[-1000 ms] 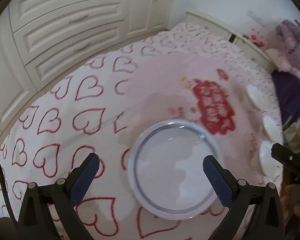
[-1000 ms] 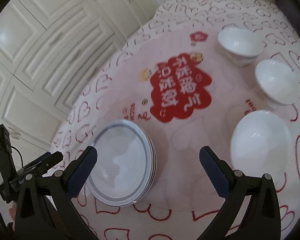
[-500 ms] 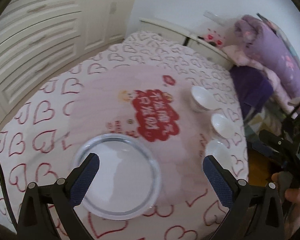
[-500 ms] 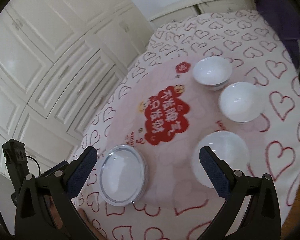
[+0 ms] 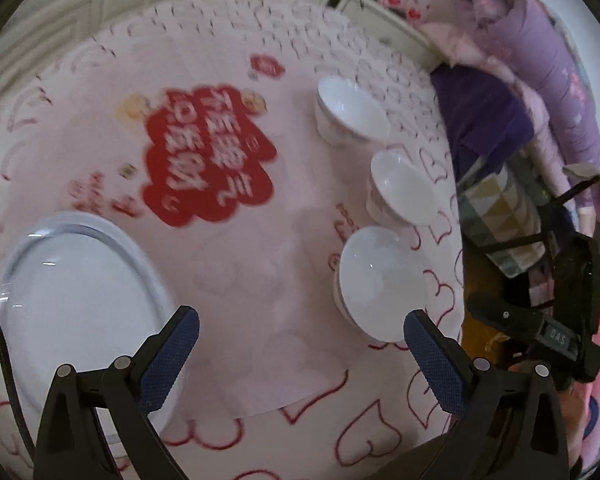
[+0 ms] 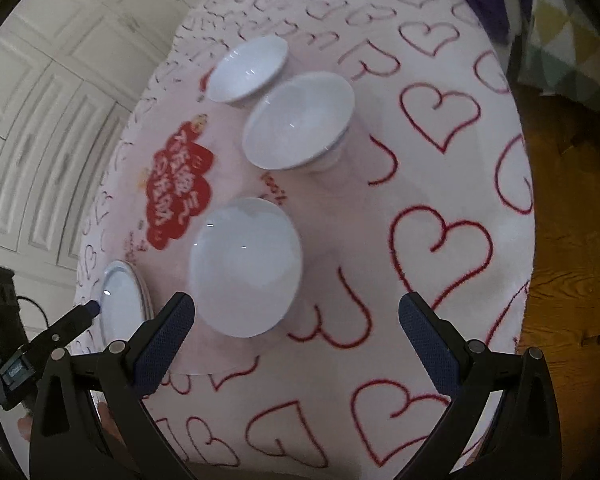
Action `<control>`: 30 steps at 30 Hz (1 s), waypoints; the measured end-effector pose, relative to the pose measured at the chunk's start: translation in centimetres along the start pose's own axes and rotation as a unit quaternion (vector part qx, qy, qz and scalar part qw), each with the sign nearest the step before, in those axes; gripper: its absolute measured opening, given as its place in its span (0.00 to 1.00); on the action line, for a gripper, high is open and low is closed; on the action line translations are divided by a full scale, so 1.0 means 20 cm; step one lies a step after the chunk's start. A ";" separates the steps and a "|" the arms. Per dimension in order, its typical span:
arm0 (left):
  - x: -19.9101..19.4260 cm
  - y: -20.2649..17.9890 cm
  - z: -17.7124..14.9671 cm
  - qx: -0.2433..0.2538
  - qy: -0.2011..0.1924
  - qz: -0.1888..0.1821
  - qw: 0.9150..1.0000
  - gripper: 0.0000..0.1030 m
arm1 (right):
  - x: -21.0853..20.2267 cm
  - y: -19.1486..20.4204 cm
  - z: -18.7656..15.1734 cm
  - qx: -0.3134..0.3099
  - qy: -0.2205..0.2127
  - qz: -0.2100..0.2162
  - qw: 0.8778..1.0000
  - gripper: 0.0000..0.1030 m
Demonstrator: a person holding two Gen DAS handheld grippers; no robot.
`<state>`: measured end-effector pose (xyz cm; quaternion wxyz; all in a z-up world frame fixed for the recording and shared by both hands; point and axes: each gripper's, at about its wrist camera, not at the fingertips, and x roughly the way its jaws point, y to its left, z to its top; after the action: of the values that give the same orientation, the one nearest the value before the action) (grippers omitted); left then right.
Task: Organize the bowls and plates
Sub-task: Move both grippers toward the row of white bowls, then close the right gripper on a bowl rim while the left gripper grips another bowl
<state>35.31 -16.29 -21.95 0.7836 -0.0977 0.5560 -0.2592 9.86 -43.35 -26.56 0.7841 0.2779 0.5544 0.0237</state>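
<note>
Round desk (image 6: 452,92) under a white cloth with red heart outlines, far edge motion-blurred in the left wrist view; a pale pink mat (image 5: 236,264) with a red printed patch (image 5: 210,156) lies on top, its lettering too smeared to read. Stack of plates (image 5: 72,296) sits at the mat's left edge, partly covered by the left gripper's finger; in the right wrist view only a sliver of it shows and the plate count can't be told. Three white bowls stand in a line along the mat's right side: near bowl (image 6: 246,268), middle bowl (image 6: 296,120), far bowl (image 6: 248,70), each apart from the next. Left gripper (image 5: 300,354) is spread wide and empty, above the mat between plates and near bowl. Right gripper (image 6: 296,336) is also spread wide and empty, just behind the near bowl, not touching it. Purple bedding (image 5: 540,60) at upper right is blurred.
</note>
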 end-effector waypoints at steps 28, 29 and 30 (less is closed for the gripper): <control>0.71 0.14 0.31 -0.084 0.074 -0.060 0.992 0.03 | 0.37 0.17 0.05 -0.090 0.057 -0.008 0.994 0.09; 0.68 0.15 0.31 -0.082 0.070 -0.059 0.992 0.03 | 0.37 0.19 0.04 -0.094 0.058 -0.006 0.994 0.09; 0.66 0.15 0.29 -0.080 0.067 -0.058 0.993 0.03 | 0.36 0.21 0.03 -0.098 0.058 -0.006 0.994 0.09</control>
<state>44.91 -21.31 -32.03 0.7181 -0.1750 0.6194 -0.2646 14.35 -37.58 -30.67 0.7744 0.1947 0.5954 0.0891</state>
